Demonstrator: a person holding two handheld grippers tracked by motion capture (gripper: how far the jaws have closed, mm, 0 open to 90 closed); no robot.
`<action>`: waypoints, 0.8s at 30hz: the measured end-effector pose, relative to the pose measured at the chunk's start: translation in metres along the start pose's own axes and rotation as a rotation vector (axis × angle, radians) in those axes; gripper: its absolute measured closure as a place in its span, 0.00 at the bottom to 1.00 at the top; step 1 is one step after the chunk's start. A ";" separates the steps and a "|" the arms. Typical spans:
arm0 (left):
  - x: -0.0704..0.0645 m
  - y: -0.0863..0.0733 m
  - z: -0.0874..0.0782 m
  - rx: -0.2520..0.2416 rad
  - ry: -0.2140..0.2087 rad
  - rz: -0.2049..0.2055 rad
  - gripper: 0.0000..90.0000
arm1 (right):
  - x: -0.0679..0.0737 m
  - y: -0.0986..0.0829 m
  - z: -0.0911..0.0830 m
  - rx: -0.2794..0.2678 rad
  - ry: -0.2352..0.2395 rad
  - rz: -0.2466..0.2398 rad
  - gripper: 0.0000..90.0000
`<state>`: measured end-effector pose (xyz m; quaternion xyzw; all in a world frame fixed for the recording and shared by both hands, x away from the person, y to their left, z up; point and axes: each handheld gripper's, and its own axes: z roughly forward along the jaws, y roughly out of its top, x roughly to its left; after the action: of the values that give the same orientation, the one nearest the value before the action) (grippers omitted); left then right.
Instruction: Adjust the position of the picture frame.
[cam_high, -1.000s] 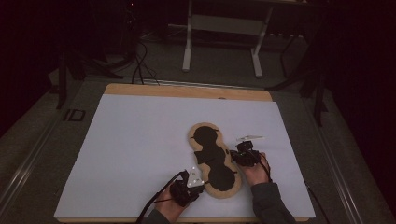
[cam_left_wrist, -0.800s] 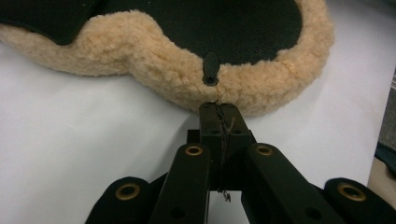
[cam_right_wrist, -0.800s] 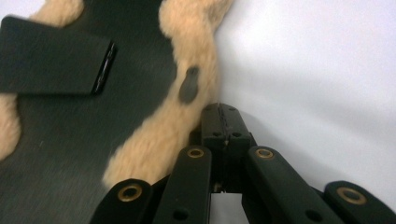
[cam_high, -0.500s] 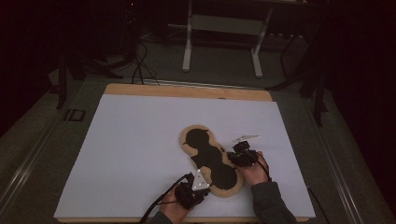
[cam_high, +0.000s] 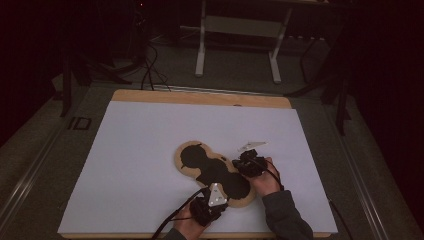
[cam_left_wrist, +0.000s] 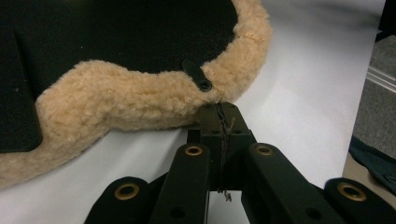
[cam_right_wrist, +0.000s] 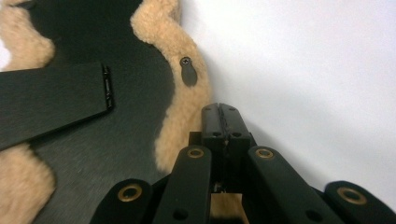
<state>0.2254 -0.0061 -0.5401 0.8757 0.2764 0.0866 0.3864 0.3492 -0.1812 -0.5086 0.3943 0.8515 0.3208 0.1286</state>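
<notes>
A lobed black pad (cam_high: 210, 167) rimmed with tan fleece lies flat on the white table cover (cam_high: 140, 150), slanting from far left to near right. My left gripper (cam_high: 216, 197) sits at its near end, jaws shut on the fleece rim (cam_left_wrist: 126, 98), with fibres pinched at the left gripper tip (cam_left_wrist: 219, 109). On the pad's right side, my right gripper (cam_high: 245, 165) is also shut on the fleece edge (cam_right_wrist: 180, 116); fleece shows under the right gripper tip (cam_right_wrist: 220, 112). Small black screwed tabs (cam_left_wrist: 198, 77) (cam_right_wrist: 188, 70) sit by each grip. A black strap (cam_right_wrist: 51, 102) crosses the pad.
The white cover lies on a wooden table whose bare far edge (cam_high: 200, 97) shows. Beyond it stand a metal frame (cam_high: 237, 30) and cables (cam_high: 150, 65) on a dark floor. The table's side edge and grey floor (cam_left_wrist: 373, 107) are close by in the left gripper view.
The pad's far end has swung to the left and slightly nearer, turning the pad on the cover. Both grippers have kept their hold and shifted with it.
</notes>
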 end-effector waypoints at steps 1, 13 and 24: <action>0.000 0.000 0.000 0.000 0.000 0.000 1.00 | 0.000 0.000 0.000 0.000 0.000 0.000 1.00; 0.000 0.017 0.015 0.005 0.025 -0.007 1.00 | -0.015 -0.023 -0.038 -0.033 -0.064 0.043 1.00; 0.011 0.028 0.024 -0.019 0.100 -0.032 1.00 | -0.029 -0.058 -0.059 -0.036 -0.109 0.113 1.00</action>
<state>0.2545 -0.0307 -0.5375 0.8620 0.3087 0.1268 0.3815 0.3061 -0.2572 -0.5024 0.4561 0.8138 0.3209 0.1634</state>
